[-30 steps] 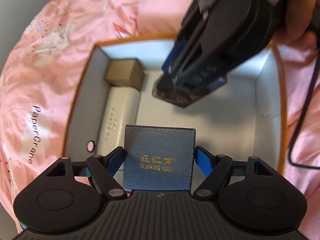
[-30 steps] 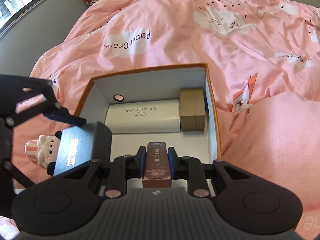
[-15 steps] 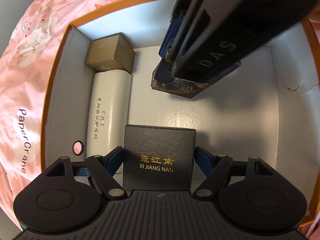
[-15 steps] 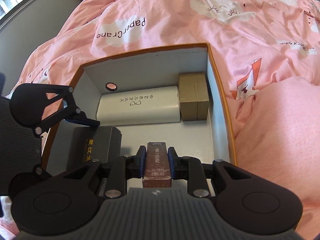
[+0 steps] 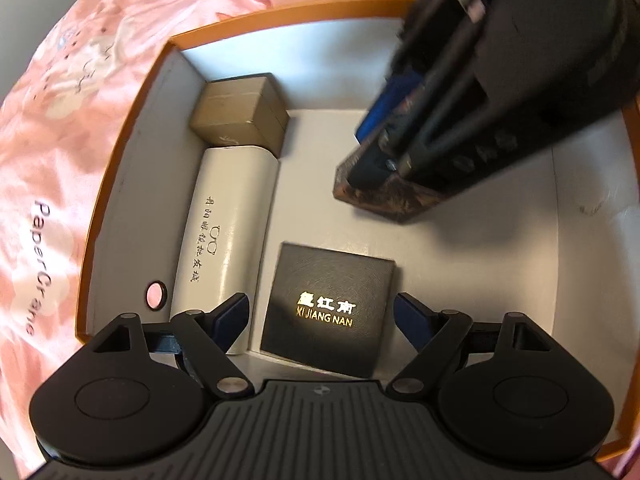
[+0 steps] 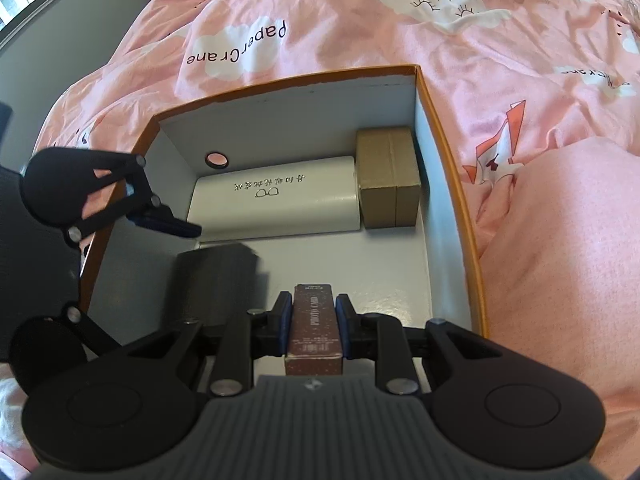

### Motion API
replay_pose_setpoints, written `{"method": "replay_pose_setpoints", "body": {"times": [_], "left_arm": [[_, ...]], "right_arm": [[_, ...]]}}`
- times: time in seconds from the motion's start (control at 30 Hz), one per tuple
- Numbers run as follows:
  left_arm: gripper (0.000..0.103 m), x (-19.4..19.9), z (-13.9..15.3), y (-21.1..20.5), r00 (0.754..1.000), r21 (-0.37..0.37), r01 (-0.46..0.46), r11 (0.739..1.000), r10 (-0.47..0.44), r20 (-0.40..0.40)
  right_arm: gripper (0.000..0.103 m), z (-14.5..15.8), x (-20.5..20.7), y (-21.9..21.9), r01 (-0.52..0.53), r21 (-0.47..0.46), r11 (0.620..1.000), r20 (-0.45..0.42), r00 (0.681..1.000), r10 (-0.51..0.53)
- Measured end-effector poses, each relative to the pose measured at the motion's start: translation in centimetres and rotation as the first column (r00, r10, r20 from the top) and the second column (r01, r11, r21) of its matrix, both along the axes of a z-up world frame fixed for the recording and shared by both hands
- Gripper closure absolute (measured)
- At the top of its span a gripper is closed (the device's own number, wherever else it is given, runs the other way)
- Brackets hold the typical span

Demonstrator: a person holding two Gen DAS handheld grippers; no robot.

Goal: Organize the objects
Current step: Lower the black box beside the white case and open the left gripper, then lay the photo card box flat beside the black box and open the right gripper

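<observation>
**Two small boxes going into the orange-rimmed carton**

My left gripper [image 5: 322, 312] stands wide open; its blue pads [image 5: 232, 316] sit clear on either side of the black square box [image 5: 328, 308] and touch nothing. That box lies flat on the carton's pale floor, just beside the white case, with a fine brushed texture on its lid and gold characters above the gold words "XI JIANG NAN".

My right gripper [image 6: 314, 328] is closed narrowly on the slim maroon box [image 6: 314, 326], pads pressed to both long sides. The box is speckled reddish-brown, long and thin, and its top face reads "PHOTO CARD" lengthwise. From the left wrist view its far end [image 5: 384, 196] is low over the carton floor; whether it touches I cannot tell.

The carton [image 6: 448, 184] has an orange rim and grey-white inner walls, with a small round hole [image 6: 216, 159] in one wall. Along that wall lies the white case [image 6: 276, 200], rounded at the edges, printed with a line of characters and a small spectacles outline. A plain tan cardboard box [image 6: 388, 178] sits in the corner, touching the case's end.

Around the carton spreads a pink quilt [image 6: 400, 20] with white clouds and the words "PaperCrane".
</observation>
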State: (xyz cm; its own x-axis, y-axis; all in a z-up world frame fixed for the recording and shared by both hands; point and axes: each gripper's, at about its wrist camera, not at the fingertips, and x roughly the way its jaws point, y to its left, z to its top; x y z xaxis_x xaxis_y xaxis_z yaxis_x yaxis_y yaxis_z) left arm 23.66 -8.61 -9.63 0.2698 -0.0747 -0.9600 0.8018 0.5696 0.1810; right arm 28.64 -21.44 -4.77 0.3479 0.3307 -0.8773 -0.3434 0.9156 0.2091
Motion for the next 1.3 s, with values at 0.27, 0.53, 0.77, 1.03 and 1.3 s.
{"method": "replay_pose_setpoints", "body": {"times": [0.27, 0.53, 0.77, 1.03, 1.3], "left_arm": [[0.010, 0.1, 2.7, 0.9, 0.999, -0.085, -0.016, 0.996, 0.018, 0.027], [0.014, -0.7, 2.3, 1.0, 0.999, -0.032, 0.034, 0.999, -0.034, 0.014], [0.014, -0.6, 1.4, 1.6, 0.999, -0.027, 0.039, 0.999, -0.039, -0.004], [0.014, -0.6, 0.1, 0.6, 0.999, -0.025, 0.054, 0.998, -0.054, -0.004], [0.022, 0.0, -1.4, 0.6, 0.999, 0.025, 0.049, 0.998, -0.048, -0.007]], "right_arm": [[0.079, 0.1, 0.3, -0.2, 0.056, 0.046, 0.997, -0.002, 0.998, -0.056], [0.078, -0.9, 1.5, 0.0, 0.154, 0.070, 0.986, -0.027, 0.988, -0.152], [0.078, -1.5, 0.9, -0.3, 0.153, 0.038, 0.988, -0.151, 0.978, -0.145], [0.079, -3.0, 1.3, -0.1, 0.200, 0.126, 0.972, -0.208, 0.963, -0.172], [0.078, -3.9, 2.2, 0.5, 0.207, 0.198, 0.958, -0.242, 0.957, -0.157]]}}
